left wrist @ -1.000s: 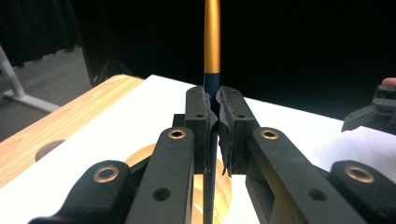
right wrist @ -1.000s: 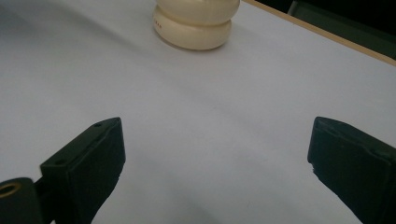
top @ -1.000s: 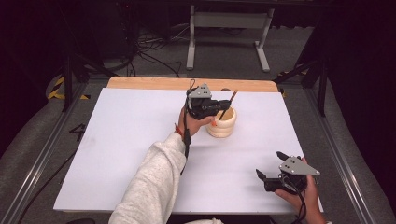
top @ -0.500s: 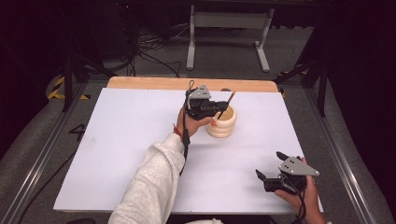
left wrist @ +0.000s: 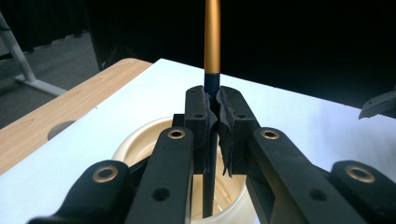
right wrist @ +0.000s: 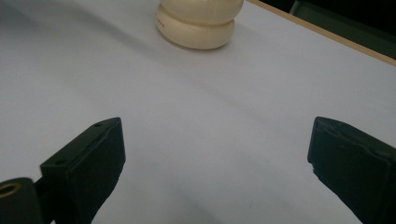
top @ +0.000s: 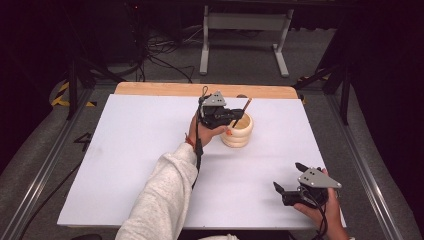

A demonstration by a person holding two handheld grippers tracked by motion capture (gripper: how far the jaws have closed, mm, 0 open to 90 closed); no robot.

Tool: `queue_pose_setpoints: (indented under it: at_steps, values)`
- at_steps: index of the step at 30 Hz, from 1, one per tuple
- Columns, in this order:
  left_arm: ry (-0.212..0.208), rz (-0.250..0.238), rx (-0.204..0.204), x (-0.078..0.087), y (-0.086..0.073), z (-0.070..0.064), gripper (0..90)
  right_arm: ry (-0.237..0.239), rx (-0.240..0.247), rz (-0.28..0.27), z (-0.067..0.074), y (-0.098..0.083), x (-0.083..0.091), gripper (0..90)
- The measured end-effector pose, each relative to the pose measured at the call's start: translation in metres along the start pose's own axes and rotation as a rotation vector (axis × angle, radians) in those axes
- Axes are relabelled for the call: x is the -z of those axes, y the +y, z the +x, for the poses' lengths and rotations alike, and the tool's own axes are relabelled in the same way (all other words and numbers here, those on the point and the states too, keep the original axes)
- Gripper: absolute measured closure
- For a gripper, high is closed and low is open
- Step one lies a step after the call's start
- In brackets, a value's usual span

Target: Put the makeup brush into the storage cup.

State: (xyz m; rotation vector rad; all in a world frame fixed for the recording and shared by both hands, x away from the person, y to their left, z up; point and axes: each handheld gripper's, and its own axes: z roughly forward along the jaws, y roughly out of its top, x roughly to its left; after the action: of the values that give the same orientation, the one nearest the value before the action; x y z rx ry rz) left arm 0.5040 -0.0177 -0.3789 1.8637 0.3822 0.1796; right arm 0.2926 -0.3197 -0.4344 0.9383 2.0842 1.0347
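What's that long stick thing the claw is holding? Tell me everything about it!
It's a thin stick, maybe a pen or brush. Its upper part is shiny orange-gold and its lower part is dark. The left claw is shut on the dark part. The stick's bottom end dips inside the cream, ring-sided cup on the white table. From above it leans slightly.

The high view looks forward and down over the whole white tabletop (top: 125, 165) from its near edge. Each gripper view sits close and low behind its own black jaws. All three share the cream pot (top: 239, 131) near the far edge.
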Motion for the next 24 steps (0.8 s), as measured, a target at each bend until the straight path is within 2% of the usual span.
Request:
queue_pose_setpoints:
  at_steps: [24]
  values:
    - [0.006, 0.024, -0.009, -0.0004, -0.0019, 0.001, 82.6, 0.005, 0.005, 0.005, 0.0013, 0.0004, -0.0005, 4.8]
